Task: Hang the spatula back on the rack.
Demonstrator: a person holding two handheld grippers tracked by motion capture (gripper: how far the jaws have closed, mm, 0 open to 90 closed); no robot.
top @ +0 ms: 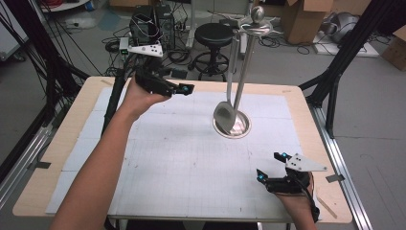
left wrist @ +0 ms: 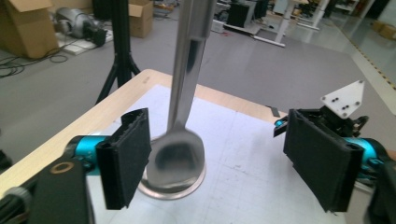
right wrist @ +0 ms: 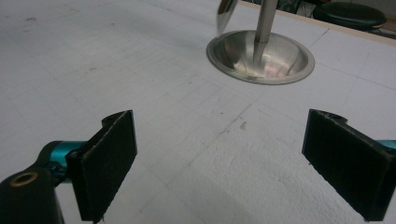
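Steel spoon (top: 224, 115) hanging vertical, bowl down, w/ both tools gaping.

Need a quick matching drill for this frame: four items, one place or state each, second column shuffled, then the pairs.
Column 1
1. left gripper
2. right gripper
3. spoon
4. round steel base

Column 2
A. hangs from the stand, bowl down, just above the base
B. sits flat on the white mat, the stand's pole rising from it
C. open, low over the mat at the near right corner
D. open, held up at the far left, aimed toward the spoon

Pairs: 1-D, 2-C, 3-A, 4-B
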